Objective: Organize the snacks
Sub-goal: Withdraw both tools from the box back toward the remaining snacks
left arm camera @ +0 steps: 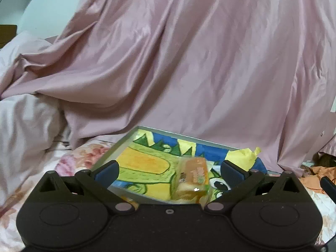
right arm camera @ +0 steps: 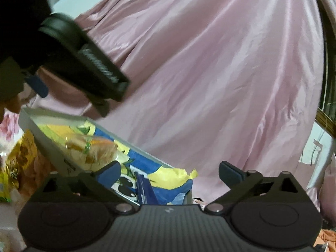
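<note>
Now the left gripper [left arm camera: 169, 171] hangs above the shallow box [left arm camera: 117, 145], its jaws spread wide with nothing pressed between them. Below that gap a wrapped bread snack [left arm camera: 192, 180] lies on the box's bright cartoon lining [left arm camera: 145, 163], toward the near edge, clear of both blue pads. A crumpled yellow wrapper [left arm camera: 244, 156] pokes up at the box's far right corner. The right gripper [right arm camera: 169, 171] is wide open too, gripping nothing, over the box's right end, where a dark blue packet [right arm camera: 145, 189] stands against the wall. Outside the box's left wall a yellow snack bag [right arm camera: 19, 157] rests on the floral bedding [left arm camera: 69, 163]. Pink satin sheet [left arm camera: 189, 63] drapes behind everything.
</note>
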Action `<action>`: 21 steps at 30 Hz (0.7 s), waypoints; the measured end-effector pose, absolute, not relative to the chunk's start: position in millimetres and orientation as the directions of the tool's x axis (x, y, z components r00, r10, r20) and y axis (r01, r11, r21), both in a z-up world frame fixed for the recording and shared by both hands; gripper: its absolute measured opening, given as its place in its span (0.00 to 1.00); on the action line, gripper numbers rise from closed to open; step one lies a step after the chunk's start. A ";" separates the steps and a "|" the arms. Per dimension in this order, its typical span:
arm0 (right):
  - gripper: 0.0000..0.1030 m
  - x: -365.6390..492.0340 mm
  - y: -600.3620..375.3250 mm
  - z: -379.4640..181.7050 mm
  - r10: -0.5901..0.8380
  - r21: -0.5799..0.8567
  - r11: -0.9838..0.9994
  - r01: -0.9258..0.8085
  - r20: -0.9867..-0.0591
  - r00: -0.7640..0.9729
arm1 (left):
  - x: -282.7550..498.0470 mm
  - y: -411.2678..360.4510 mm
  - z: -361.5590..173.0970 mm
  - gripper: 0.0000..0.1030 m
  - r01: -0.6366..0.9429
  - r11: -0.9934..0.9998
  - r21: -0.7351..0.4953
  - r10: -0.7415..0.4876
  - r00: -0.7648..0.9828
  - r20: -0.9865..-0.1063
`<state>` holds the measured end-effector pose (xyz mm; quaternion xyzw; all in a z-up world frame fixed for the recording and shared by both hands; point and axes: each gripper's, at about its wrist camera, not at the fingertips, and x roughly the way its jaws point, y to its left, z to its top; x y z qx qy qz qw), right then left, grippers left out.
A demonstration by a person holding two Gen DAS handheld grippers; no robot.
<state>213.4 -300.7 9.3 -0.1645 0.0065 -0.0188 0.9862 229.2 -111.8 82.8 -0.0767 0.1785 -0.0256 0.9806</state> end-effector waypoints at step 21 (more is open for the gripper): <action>1.00 122.9 -333.2 29.0 0.119 0.100 0.990 -0.100 -0.196 0.973 | 95.5 -52.8 47.1 0.99 0.054 0.989 -0.135 -0.104 0.914 -0.393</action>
